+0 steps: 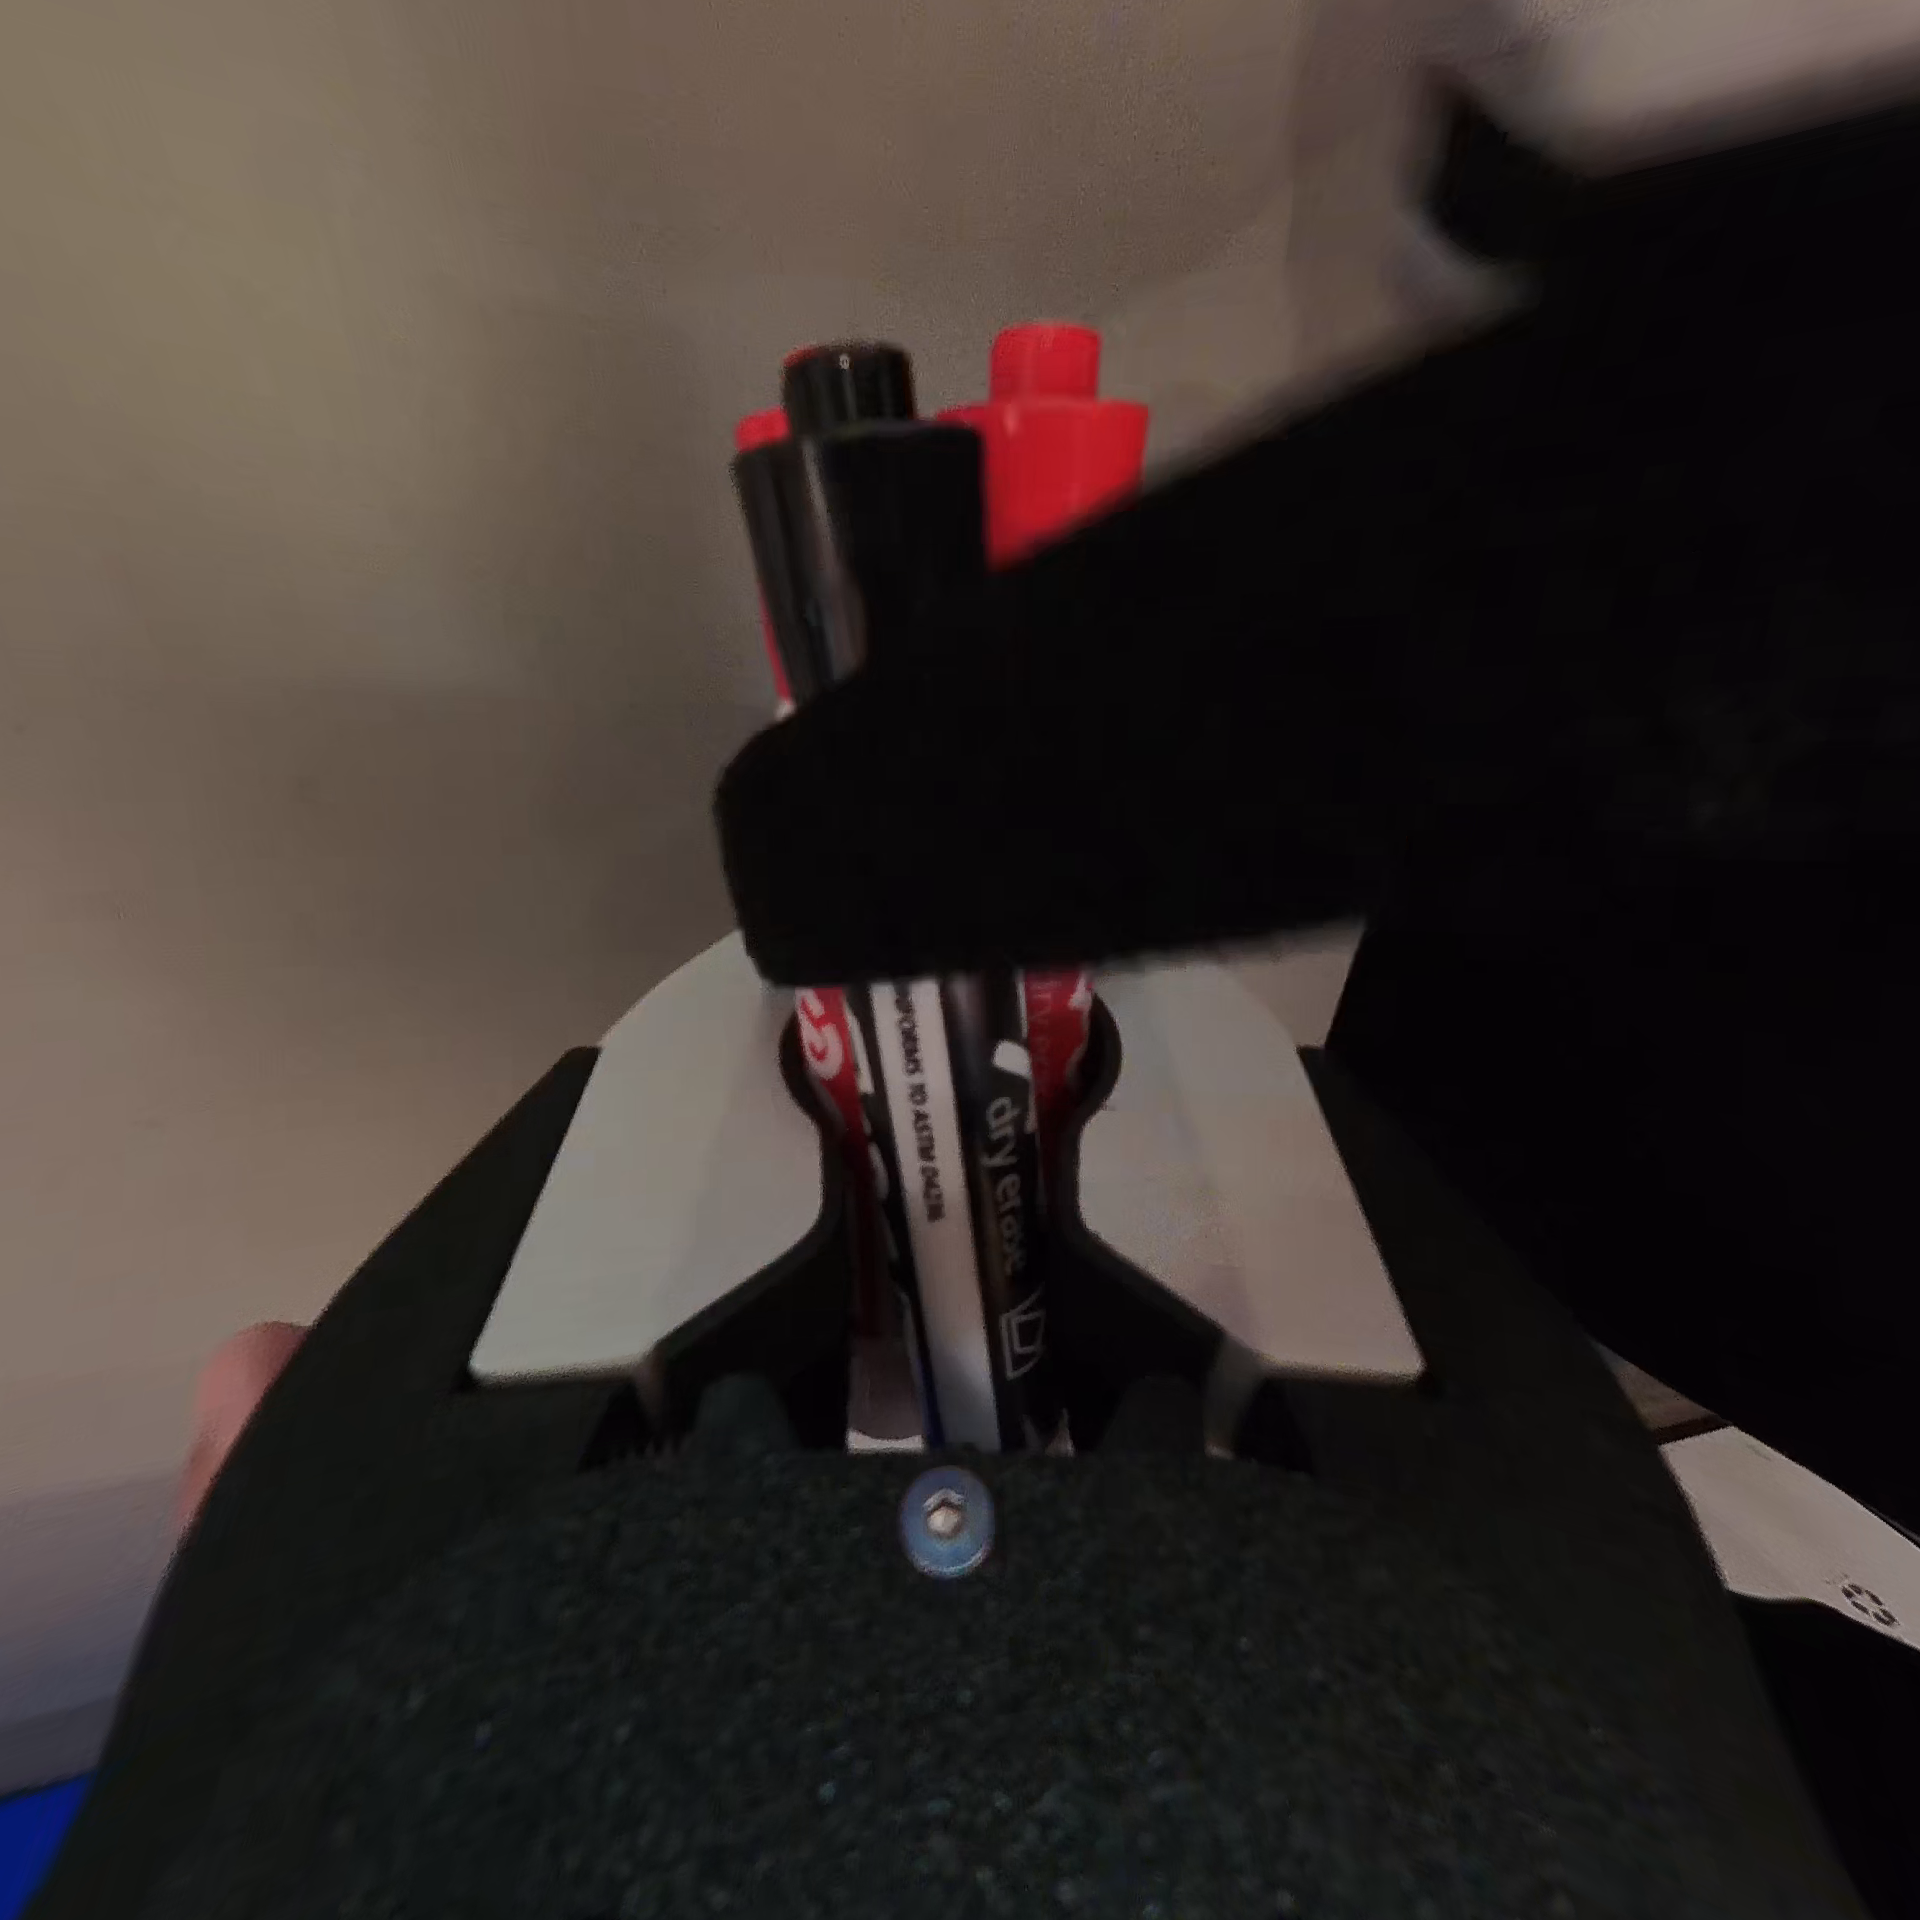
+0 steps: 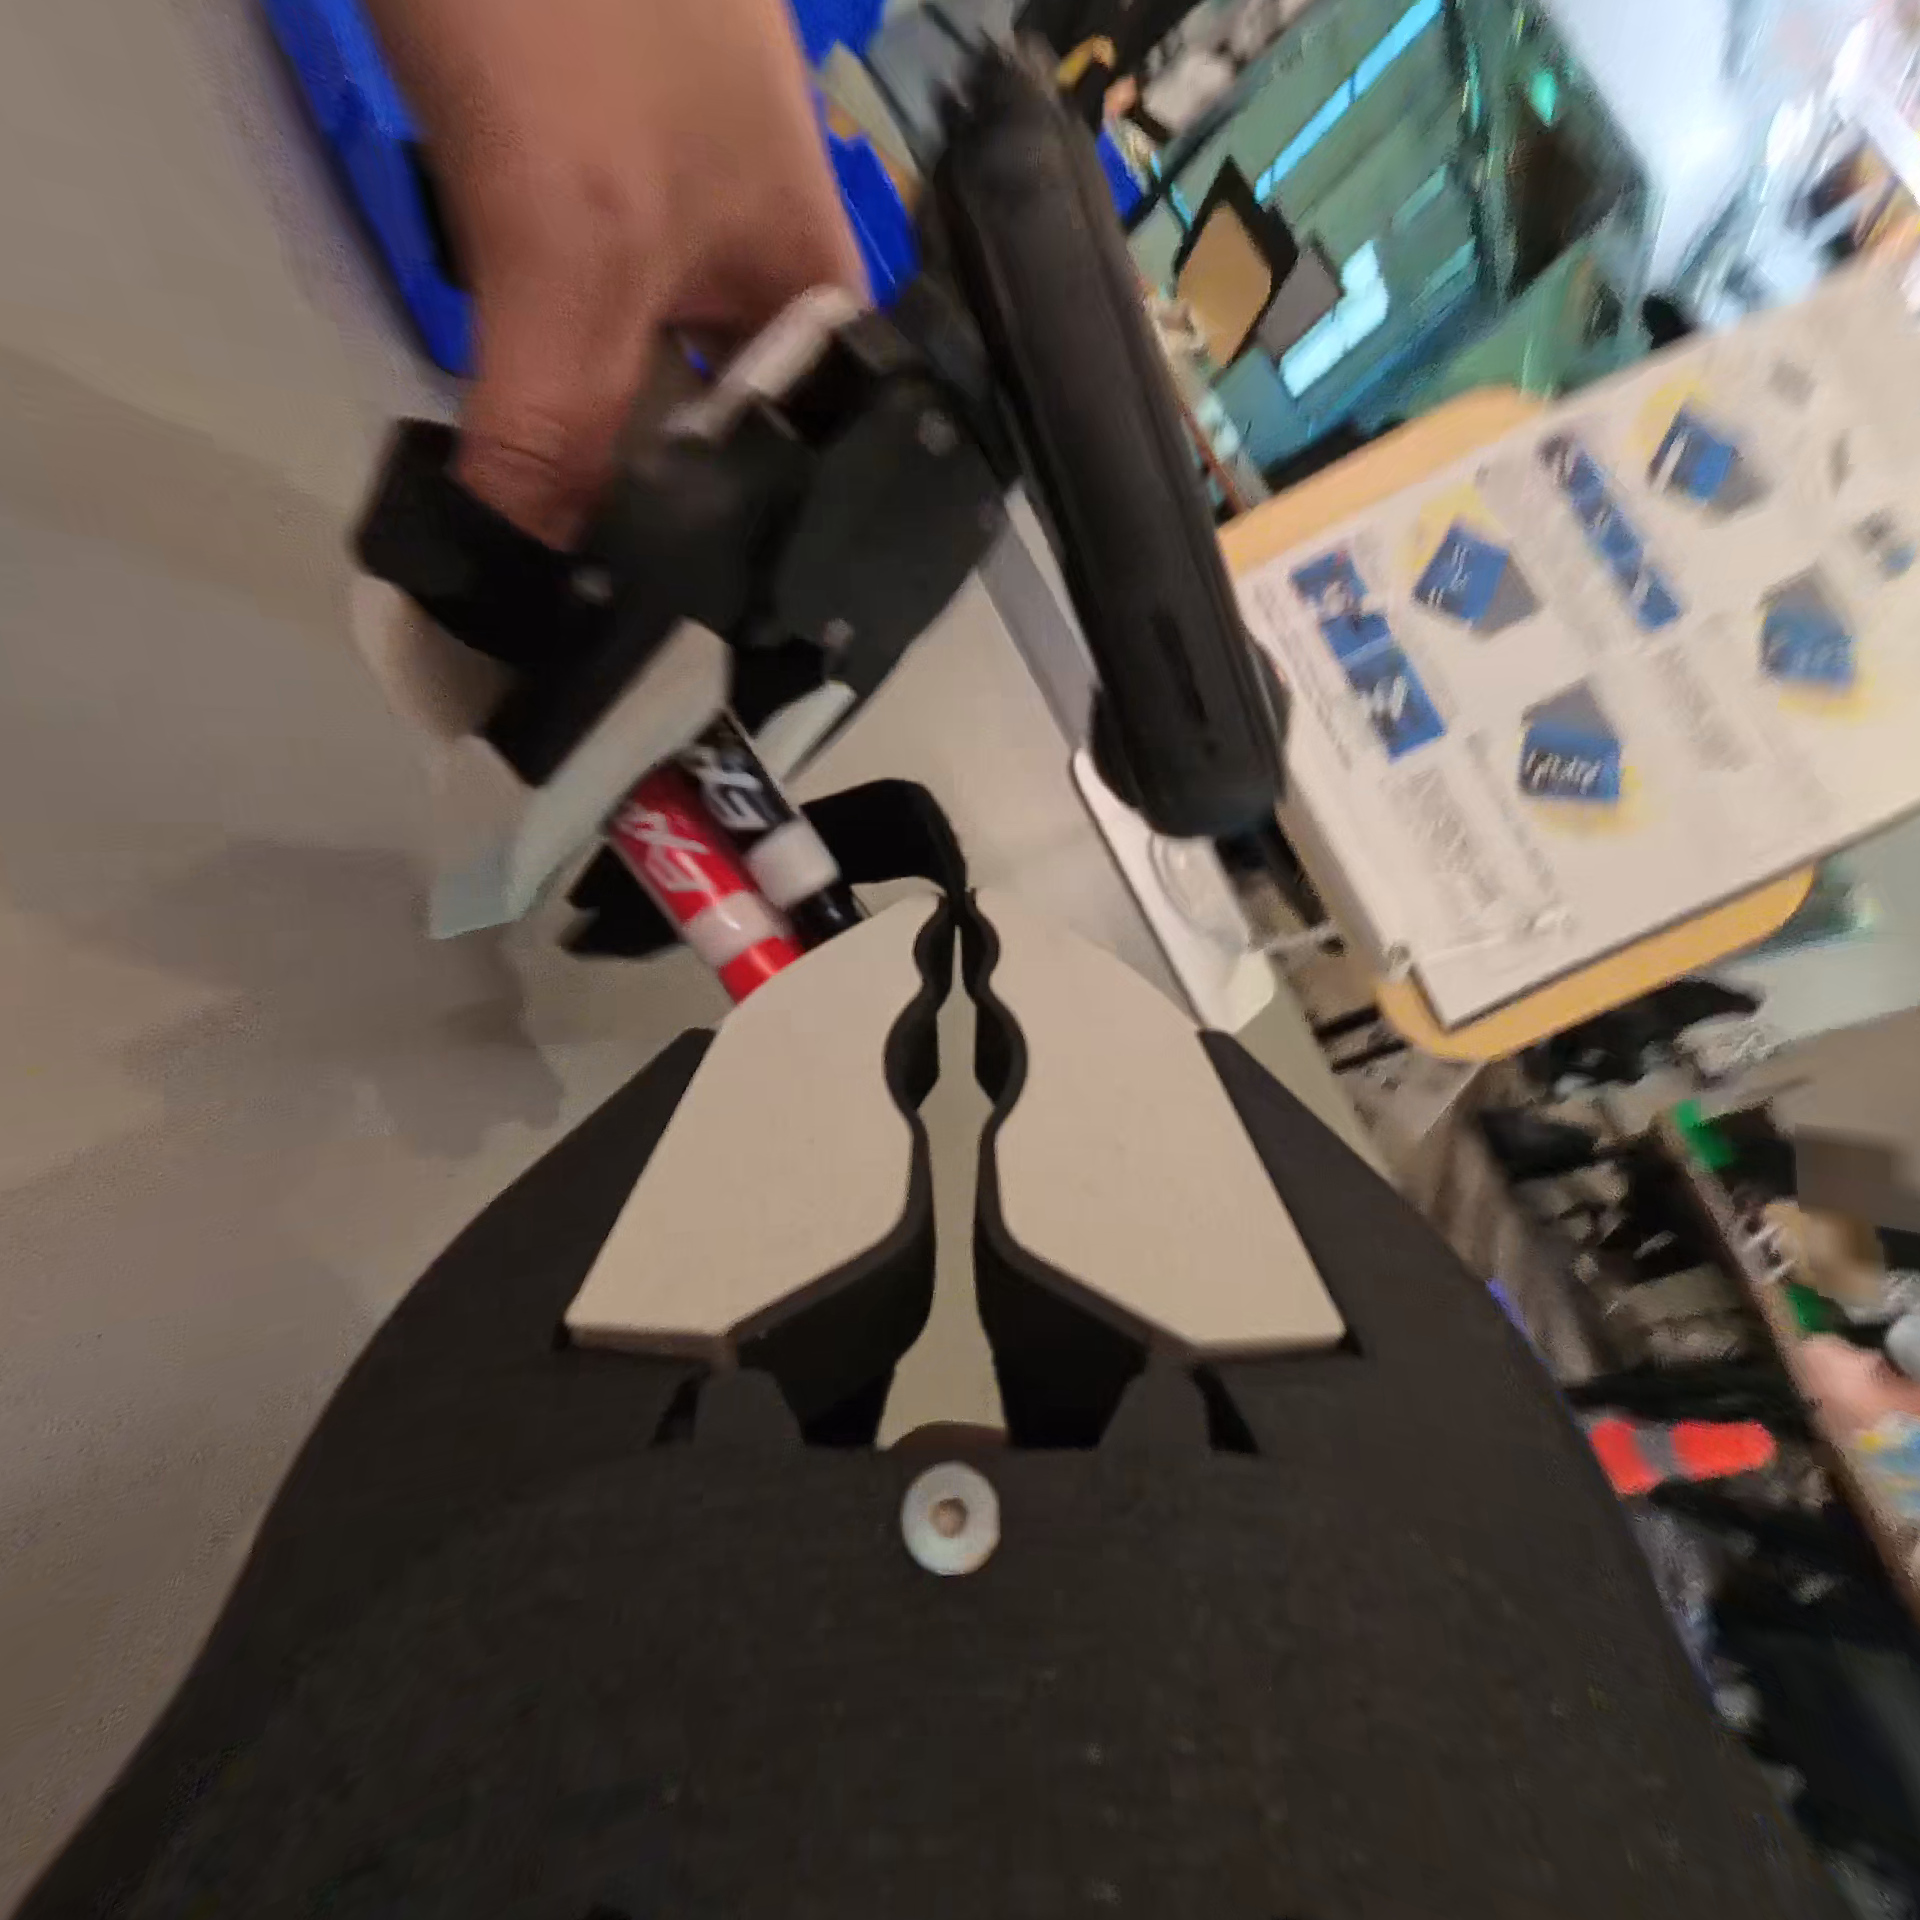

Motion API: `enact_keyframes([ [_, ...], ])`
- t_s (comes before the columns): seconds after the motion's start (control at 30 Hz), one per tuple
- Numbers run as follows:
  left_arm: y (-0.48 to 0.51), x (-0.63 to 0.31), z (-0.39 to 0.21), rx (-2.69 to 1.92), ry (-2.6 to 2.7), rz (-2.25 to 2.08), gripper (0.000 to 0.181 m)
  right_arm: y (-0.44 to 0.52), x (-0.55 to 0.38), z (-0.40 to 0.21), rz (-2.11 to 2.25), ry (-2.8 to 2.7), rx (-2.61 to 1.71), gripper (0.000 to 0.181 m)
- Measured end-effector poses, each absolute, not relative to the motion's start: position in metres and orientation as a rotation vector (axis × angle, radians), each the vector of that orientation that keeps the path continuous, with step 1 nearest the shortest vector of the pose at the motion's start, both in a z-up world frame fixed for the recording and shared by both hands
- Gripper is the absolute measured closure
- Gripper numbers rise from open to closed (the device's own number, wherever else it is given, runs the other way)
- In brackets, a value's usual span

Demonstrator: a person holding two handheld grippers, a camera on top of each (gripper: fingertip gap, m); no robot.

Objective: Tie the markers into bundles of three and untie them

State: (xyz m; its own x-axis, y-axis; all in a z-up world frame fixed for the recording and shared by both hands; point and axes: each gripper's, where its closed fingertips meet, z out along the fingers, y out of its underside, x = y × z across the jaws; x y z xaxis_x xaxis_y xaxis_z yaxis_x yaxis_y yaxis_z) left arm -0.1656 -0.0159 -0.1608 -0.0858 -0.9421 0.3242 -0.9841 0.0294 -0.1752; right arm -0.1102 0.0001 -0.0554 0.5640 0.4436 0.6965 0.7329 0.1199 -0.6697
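Observation:
A bundle of red and black markers [image 1: 940,1164] sticks forward out of my left gripper [image 1: 951,1039], which is shut on their barrels. A black strap [image 1: 1039,810] is wrapped around the bundle just ahead of the fingertips and runs off to the right to a blurred dark shape [image 1: 1662,623]. In the right wrist view my right gripper [image 2: 958,925] is shut on the end of the strap [image 2: 894,821]. The strap loops from there to the markers [image 2: 717,904]. A person's hand [image 2: 623,208] holds the left gripper [image 2: 717,769] at the upper left.
A pale grey tabletop [image 2: 156,727] lies below. A printed sheet on a wooden board [image 2: 1558,675] lies to the right. A long black object [image 2: 1091,468] stands behind the left gripper. Blue bins [image 2: 353,156] are at the far left, cluttered shelves at the far right. My right fingertips sit around 12 cm from my left ones.

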Motion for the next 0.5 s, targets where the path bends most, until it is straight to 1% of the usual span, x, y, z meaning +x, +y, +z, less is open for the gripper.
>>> enact_keyframes([
  [0.07, -0.021, -0.164, -0.159, 2.030, -2.182, 0.546, 0.139, -0.017, -0.130, -0.060, -0.305, -1.167, -1.432, 0.181],
  [0.23, -0.026, -0.164, -0.152, 1.995, -2.271, 0.513, 0.139, -0.039, -0.141, -0.093, -0.310, -1.295, -1.441, 0.180],
  [0.43, -0.008, -0.154, -0.153, 1.999, -2.377, 0.447, 0.140, -0.029, -0.130, -0.113, -0.174, -1.287, -1.572, 0.174],
  [0.5, 0.001, -0.148, -0.155, 2.033, -2.375, 0.444, 0.140, -0.020, -0.123, -0.119, -0.199, -1.305, -1.596, 0.175],
])
